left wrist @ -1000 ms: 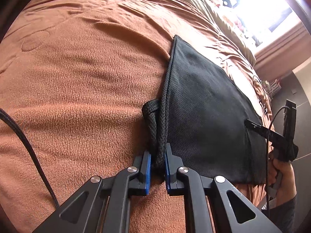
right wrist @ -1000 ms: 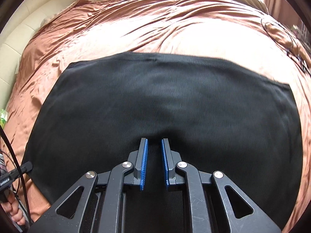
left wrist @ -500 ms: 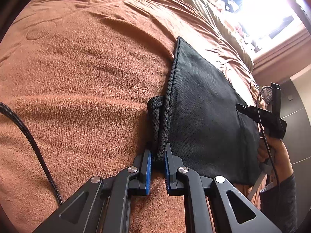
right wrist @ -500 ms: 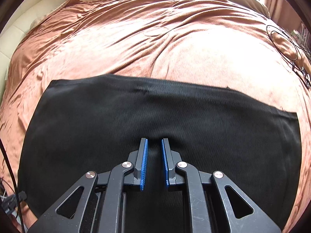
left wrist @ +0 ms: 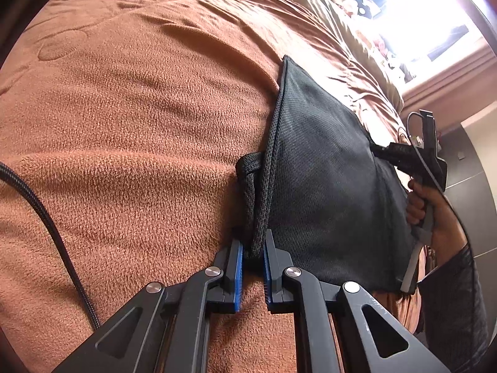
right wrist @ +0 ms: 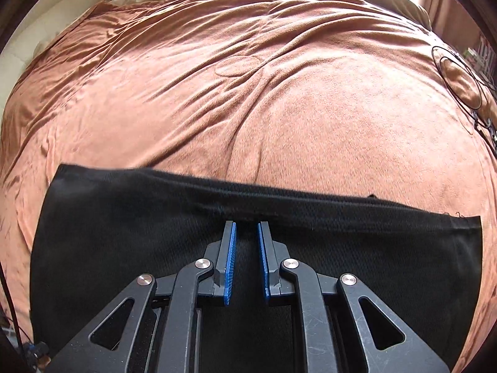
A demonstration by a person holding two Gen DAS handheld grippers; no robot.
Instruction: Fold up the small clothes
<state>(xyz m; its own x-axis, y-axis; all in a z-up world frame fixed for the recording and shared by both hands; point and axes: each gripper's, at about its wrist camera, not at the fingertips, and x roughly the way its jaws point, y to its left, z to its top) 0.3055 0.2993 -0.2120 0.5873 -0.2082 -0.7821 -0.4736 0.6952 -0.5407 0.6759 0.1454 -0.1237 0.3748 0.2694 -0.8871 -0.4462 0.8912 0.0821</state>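
Mid-fold: left gripper jaws clamped on the black garment edge; right gripper jaws slightly apart above it; next, lay and flatten on the bed.

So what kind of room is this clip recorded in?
Most likely a bedroom: the black garment lies on a wide bed under a rust-brown fleece blanket, with a beige pillow and a bright window beyond.
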